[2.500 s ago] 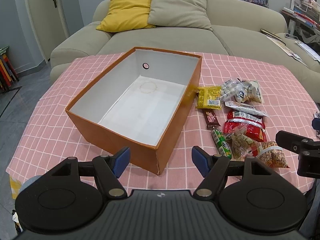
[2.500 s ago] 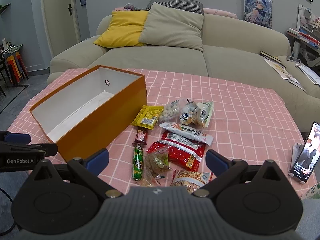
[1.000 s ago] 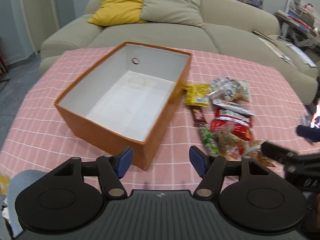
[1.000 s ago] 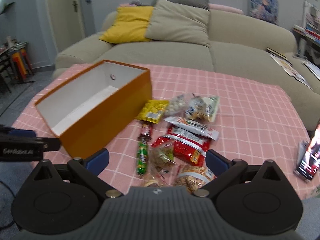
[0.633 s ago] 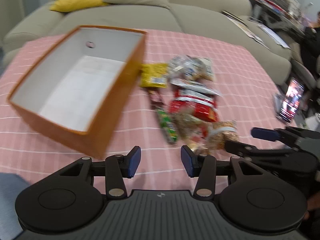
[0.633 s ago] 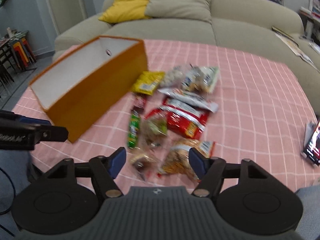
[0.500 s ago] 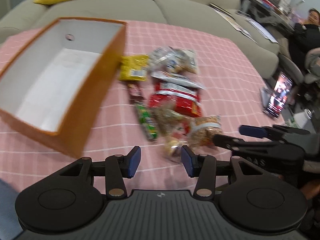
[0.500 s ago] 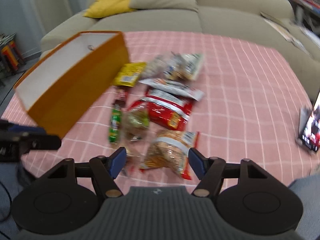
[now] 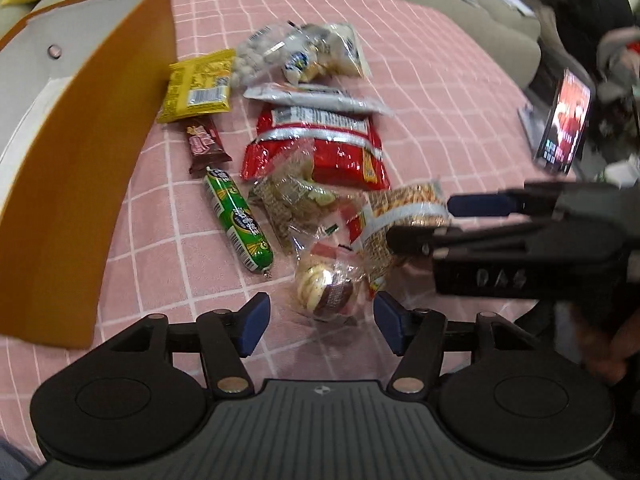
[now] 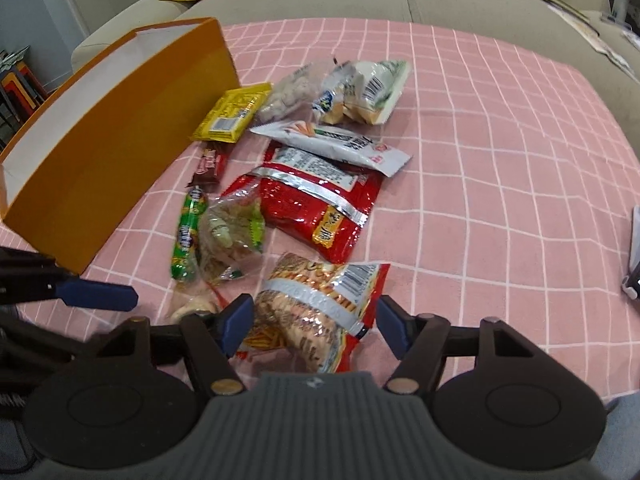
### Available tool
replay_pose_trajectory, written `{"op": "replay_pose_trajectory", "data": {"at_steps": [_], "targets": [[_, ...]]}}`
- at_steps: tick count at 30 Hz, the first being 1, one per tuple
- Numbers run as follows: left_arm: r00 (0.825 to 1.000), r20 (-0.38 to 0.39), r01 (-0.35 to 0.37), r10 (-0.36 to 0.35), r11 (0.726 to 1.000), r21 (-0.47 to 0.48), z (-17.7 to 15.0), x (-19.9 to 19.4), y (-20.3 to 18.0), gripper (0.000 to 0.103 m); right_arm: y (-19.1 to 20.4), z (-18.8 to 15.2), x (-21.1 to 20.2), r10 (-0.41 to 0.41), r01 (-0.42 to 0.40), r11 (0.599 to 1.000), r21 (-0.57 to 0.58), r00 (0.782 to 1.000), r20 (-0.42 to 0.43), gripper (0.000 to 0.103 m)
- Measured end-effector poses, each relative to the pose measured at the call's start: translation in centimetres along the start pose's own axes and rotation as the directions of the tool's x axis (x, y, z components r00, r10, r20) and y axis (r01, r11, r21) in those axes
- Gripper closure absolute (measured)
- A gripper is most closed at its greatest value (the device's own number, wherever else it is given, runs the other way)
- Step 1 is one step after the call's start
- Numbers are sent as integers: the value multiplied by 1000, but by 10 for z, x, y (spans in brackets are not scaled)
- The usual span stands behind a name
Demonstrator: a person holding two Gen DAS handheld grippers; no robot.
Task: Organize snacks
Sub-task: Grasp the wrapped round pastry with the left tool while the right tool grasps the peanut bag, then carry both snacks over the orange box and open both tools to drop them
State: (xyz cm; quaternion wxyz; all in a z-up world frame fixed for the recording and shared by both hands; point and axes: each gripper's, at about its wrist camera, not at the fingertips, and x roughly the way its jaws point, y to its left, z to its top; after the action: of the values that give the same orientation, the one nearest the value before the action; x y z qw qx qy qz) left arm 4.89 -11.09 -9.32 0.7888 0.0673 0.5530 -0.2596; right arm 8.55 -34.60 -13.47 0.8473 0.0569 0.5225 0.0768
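Snacks (image 10: 316, 196) beside orange box (image 10: 112, 168) (open-topped), both tools apart

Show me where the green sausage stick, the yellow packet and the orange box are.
green sausage stick (image 9: 238, 220), left wrist view, middle of wrapper
yellow packet (image 9: 199, 86), left wrist view, centre of face
orange box (image 10: 116, 152), right wrist view, outer side wall

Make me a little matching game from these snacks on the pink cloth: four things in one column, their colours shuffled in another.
1. sausage stick
2. big crinkly bag
3. flat packet by the box
4. box wall

a. orange
b. yellow
c. green
d. red

Pairs: 1-c, 2-d, 3-b, 4-a
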Motion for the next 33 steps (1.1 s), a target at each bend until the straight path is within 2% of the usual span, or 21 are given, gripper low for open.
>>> {"op": "replay_pose_trajectory", "data": {"at_steps": [4,9,13,18,20,24,28,33], "targets": [[1000,-18,-12,13,998,60,0,12,-7,33,-2,2,5,15,-14,1000,10,1000,-2,38],[1000,-12,-14,14,999,43,1,21,-6,34,1,1,7,18,-18,1000,0,1000,1,42],[1000,-12,-26,26,999,18,1,24,-1,47,3,0,11,22,-22,1000,-4,1000,-14,44],[1000,-6,-10,10,1000,-14,1,24,4,53,8,-2,11,10,-11,1000,-23,1000,-9,52],[1000,-5,-16,16,1000,-11,1,24,3,60,10,-3,9,9,-10,1000,-25,1000,-11,55],[1000,-3,13,-13,999,-41,-2,15,5,64,13,-4,2,7,-7,1000,-22,1000,-4,57],[1000,17,-3,4,997,-76,-6,-5,12,64,15,-9,-14,0,0,1000,-16,1000,22,57],[996,94,-1,12,993,-118,-15,-40,22,64,20,-14,-38,0,1,1000,-20,998,55,57]]}}
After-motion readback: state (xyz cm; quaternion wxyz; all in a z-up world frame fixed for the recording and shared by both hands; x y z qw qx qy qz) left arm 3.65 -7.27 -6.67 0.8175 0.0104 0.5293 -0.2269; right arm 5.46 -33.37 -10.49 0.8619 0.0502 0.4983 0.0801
